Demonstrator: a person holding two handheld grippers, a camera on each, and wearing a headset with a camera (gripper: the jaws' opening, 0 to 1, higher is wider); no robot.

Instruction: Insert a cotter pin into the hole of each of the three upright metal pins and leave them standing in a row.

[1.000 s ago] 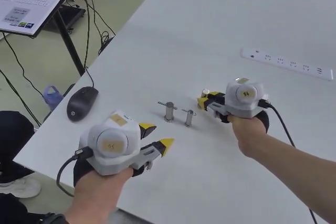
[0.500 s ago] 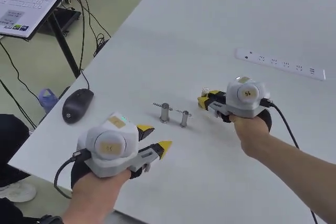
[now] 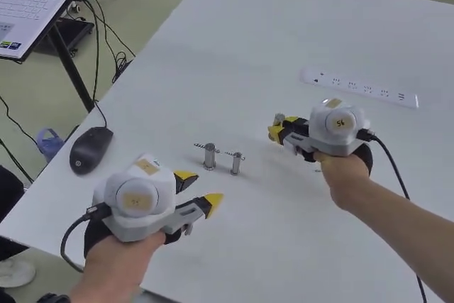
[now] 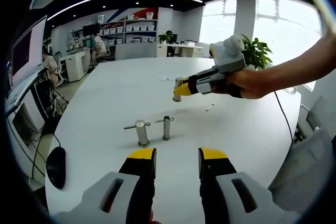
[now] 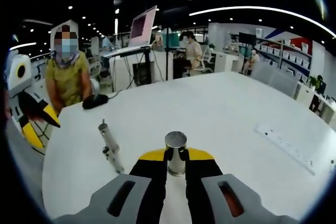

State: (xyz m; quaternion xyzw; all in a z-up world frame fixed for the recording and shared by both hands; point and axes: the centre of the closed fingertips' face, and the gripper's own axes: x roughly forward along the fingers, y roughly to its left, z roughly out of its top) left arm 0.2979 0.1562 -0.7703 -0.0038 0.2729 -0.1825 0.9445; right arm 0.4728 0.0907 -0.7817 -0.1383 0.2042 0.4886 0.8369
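Clamping a short grey metal cylinder pin (image 5: 176, 148) upright between the yellow-tipped jaws of the right gripper (image 5: 176, 167), lower centre of the right gripper view, probably steadying it for its cotter pin. Holding the left gripper (image 4: 178, 162) spread and empty, likely freeing it to fetch one. Leaving a thicker grey metal pin (image 3: 209, 155) and a slimmer grey metal pin (image 3: 236, 163) standing side by side mid-frame on the white table (image 3: 284, 47), each already carrying a crosswise cotter pin.
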